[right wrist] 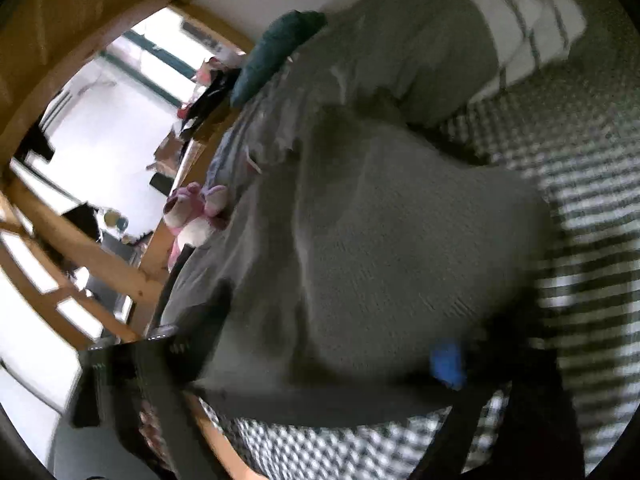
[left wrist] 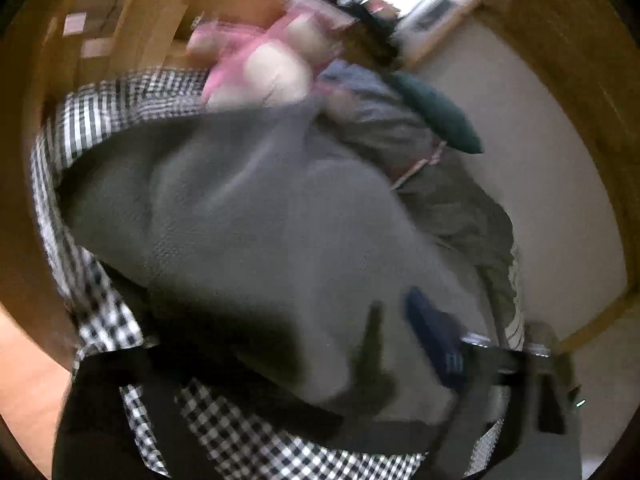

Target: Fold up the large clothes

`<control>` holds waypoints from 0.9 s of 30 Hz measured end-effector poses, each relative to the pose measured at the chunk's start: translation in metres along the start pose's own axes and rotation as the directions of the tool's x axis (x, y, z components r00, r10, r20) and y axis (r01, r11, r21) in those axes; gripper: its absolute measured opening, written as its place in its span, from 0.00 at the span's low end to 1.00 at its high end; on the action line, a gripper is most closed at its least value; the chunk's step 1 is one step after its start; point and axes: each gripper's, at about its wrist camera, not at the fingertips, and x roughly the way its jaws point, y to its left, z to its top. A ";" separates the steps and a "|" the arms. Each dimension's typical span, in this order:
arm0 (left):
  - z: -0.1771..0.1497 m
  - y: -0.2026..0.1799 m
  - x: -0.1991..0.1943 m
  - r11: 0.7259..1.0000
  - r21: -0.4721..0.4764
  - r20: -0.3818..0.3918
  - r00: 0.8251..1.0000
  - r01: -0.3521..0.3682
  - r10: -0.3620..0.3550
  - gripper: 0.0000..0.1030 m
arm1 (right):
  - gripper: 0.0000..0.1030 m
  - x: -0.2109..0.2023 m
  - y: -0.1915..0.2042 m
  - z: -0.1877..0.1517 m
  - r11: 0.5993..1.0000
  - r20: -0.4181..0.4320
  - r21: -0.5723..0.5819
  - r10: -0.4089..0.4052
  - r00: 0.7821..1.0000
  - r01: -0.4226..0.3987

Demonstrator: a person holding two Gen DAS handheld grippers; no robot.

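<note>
Grey knitted garment lying in a loose heap on a black-and-white checked bedcover, a wooden frame around the bed; same garment filling the middle of the right wrist view, one edge hanging near the bed's side. Left gripper spread wide, nothing between the jaws, garment below and ahead of them; right gripper likewise spread, blue pad visible on one finger, no cloth pinched as far as blur allows. Both views smeared by motion; fine detail of hems and sleeves not legible.

Judged soft, limp and fairly thick; moderate weight for cloth; no stiffness, so sagging and bunching likely on lifting; knit texture likely grippy rather than slippery; not fragile, though snagging possible. Best taken at two well-separated edge points, at a hem or shoulder line, one per gripper, pinching a single layer; middle of the heap to be avoided. Pink plush toy and dark green cushion near; kept apart from the fold.
</note>
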 end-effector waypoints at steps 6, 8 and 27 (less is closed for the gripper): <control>0.013 -0.080 -0.032 0.966 0.254 0.069 0.997 -0.045 0.028 0.94 | 0.97 -0.068 0.079 0.031 0.917 0.232 -0.314 -0.178 0.956 0.247; 0.024 -0.118 -0.033 0.933 0.356 0.120 0.993 -0.056 0.014 0.94 | 0.97 -0.056 0.114 0.047 0.872 0.257 -0.401 -0.189 0.948 0.282; -0.005 -0.107 0.120 0.884 0.438 -0.123 0.963 -0.166 0.241 0.96 | 0.97 0.152 0.090 0.011 0.747 -0.212 -0.608 -0.479 0.852 0.269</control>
